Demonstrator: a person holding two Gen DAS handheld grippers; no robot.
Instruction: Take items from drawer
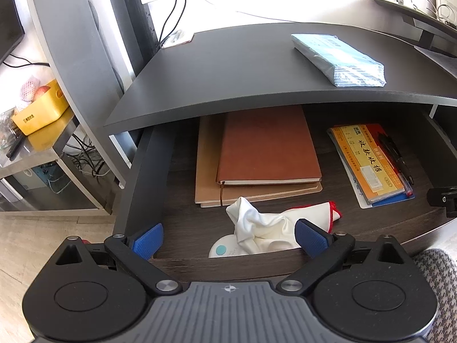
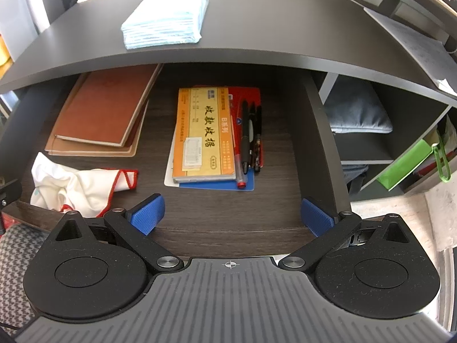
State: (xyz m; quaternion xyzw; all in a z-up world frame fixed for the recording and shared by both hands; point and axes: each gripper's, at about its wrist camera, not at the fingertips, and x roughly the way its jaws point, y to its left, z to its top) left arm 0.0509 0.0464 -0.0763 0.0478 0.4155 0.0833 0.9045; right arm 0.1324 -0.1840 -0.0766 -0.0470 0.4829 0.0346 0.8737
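Two brown notebooks (image 2: 105,111), one receipt book (image 2: 201,134), three pens (image 2: 251,137), one white cloth (image 2: 82,185), one tissue pack (image 2: 165,17).

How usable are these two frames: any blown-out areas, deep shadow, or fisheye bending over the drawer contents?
Left wrist view: the window area behind the desk top is blown out white, and the desk edge bows strongly. Right wrist view: exposure is even, the receipt book print is sharp, but the drawer's back under the desk top falls into shadow, dimming the brown notebook.
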